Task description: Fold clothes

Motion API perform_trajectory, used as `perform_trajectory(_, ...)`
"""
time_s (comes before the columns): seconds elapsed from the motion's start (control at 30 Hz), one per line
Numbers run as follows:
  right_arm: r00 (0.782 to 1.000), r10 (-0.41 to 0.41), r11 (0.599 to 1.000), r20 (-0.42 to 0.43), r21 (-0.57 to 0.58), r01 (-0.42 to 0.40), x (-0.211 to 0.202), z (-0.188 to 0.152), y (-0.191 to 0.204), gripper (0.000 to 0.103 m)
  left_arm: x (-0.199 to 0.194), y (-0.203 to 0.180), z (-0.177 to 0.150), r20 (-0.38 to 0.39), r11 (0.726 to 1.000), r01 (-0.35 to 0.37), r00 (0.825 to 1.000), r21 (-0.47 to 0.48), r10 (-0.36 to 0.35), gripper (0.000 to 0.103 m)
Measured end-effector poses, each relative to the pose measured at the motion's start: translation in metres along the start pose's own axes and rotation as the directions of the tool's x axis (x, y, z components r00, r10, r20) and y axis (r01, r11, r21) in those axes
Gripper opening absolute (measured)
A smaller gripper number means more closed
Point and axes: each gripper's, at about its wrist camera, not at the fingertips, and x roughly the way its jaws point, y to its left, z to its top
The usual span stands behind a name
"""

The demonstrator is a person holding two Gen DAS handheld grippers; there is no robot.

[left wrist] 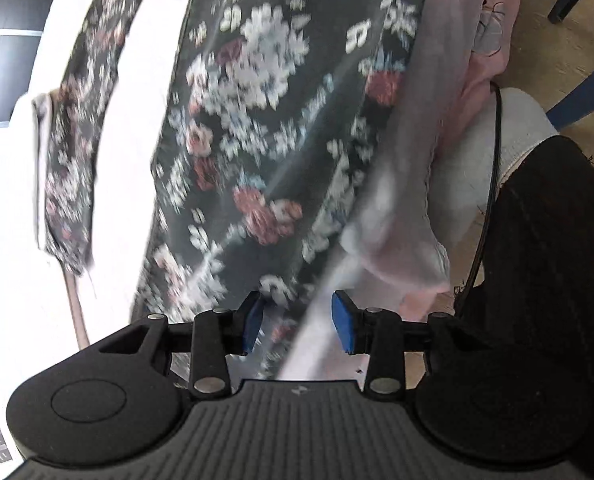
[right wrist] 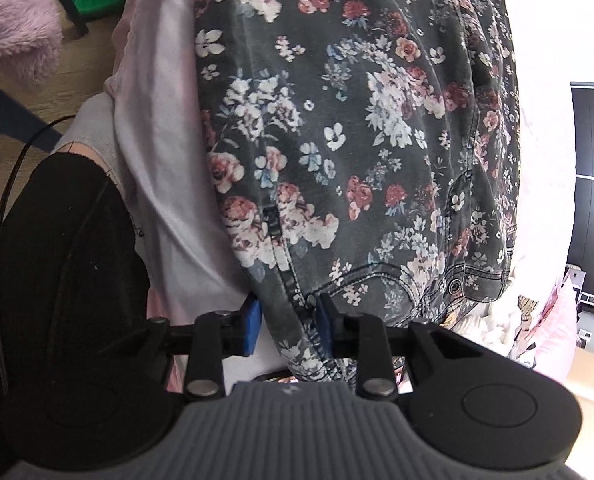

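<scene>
Across the centre of both wrist views, a dark floral garment (right wrist: 357,140) of denim-like cloth, with seams and a metal button at its hem, hangs or lies draped over a pale pink cloth (right wrist: 165,128). At the lower middle of the right wrist frame, the right gripper (right wrist: 287,330) points up into the garment's lower edge, its blue-padded jaws closed on a stitched seam of the fabric. At the lower middle of the left wrist frame, the left gripper (left wrist: 299,322) aims at the same garment (left wrist: 265,128), which is motion-blurred; its jaws stand apart with cloth between the pads, neither pad clearly touching it. A white surface (left wrist: 13,240) fills the left of that frame, with a second floral strip (left wrist: 71,168) across it. A black cable (left wrist: 493,184) runs down the right side. No containers can be made out.
</scene>
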Motion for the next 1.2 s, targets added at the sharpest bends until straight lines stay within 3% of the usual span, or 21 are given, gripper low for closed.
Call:
perform_trajectory(0.2, 1.000, -0.005, 1.000, -0.004, -0.005, 0.005, 0.000, 0.002, 0.000, 0.031, 0.010, -0.007, -0.001, 0.020, 0.999, -0.030, 0.999, 0.020, 0.030, 0.038)
perform_trajectory(0.3, 1.000, -0.014, 1.000, -0.004, -0.004, 0.014, -0.001, 0.001, 0.001, 0.032, 0.008, -0.007, -0.001, 0.022, 1.000, -0.012, 1.000, 0.004, 0.012, 0.028)
perform_trajectory(0.33, 1.000, -0.017, 1.000, -0.004, -0.003, 0.017, -0.001, 0.000, 0.002, 0.032, 0.006, -0.006, -0.001, 0.025, 0.999, -0.044, 0.999, -0.006, 0.044, 0.007)
perform_trajectory(0.4, 1.000, -0.021, 1.000, -0.004, -0.004, 0.021, -0.002, 0.000, 0.003, 0.033, 0.004, -0.003, -0.001, 0.032, 0.996, -0.086, 0.996, -0.037, 0.087, 0.005)
perform_trajectory(0.53, 1.000, -0.026, 1.000, -0.003, -0.007, 0.026, -0.002, 0.000, 0.002, 0.034, 0.006, -0.014, 0.001, 0.028, 0.993, -0.115, 0.993, 0.033, 0.114, 0.007)
perform_trajectory(0.73, 1.000, -0.019, 1.000, 0.001, 0.021, 0.019, -0.003, -0.001, 0.000, 0.036, 0.011, -0.027, -0.001, 0.038, 0.974, -0.200, 0.980, 0.108, 0.197, 0.021)
perform_trajectory(0.77, 1.000, -0.015, 1.000, -0.001, 0.021, 0.015, -0.003, -0.001, 0.000, 0.036, 0.012, -0.028, 0.000, 0.036, 0.971, -0.209, 0.978, 0.117, 0.206, 0.027)
perform_trajectory(0.87, 1.000, -0.006, 1.000, -0.006, 0.021, 0.007, -0.002, -0.001, 0.000, 0.037, 0.020, -0.029, 0.001, -0.023, 0.964, -0.230, 0.972, 0.134, 0.235, 0.033)
perform_trajectory(0.93, 1.000, -0.006, 1.000, -0.004, 0.020, 0.006, -0.003, -0.002, 0.001, 0.038, 0.020, -0.027, 0.002, -0.035, 0.969, -0.216, 0.975, 0.121, 0.222, 0.030)
perform_trajectory(0.97, 1.000, -0.008, 1.000, -0.002, 0.018, 0.008, -0.003, -0.003, 0.002, 0.038, 0.020, -0.025, 0.003, -0.041, 0.971, -0.209, 0.976, 0.114, 0.215, 0.018)
perform_trajectory(1.03, 1.000, -0.011, 1.000, 0.001, 0.015, 0.011, -0.003, -0.005, 0.004, 0.038, 0.019, -0.023, 0.004, -0.053, 0.976, -0.195, 0.978, 0.101, 0.201, 0.009)
perform_trajectory(1.13, 1.000, -0.012, 1.000, 0.004, 0.015, 0.012, -0.004, -0.007, 0.006, 0.038, 0.010, 0.004, 0.003, -0.026, 0.983, -0.176, 0.984, -0.055, 0.175, 0.008)
perform_trajectory(1.2, 1.000, -0.010, 1.000, 0.005, 0.015, 0.010, -0.003, -0.008, 0.007, 0.038, -0.005, 0.031, 0.000, 0.005, 0.963, -0.175, 0.984, -0.205, 0.180, 0.004)
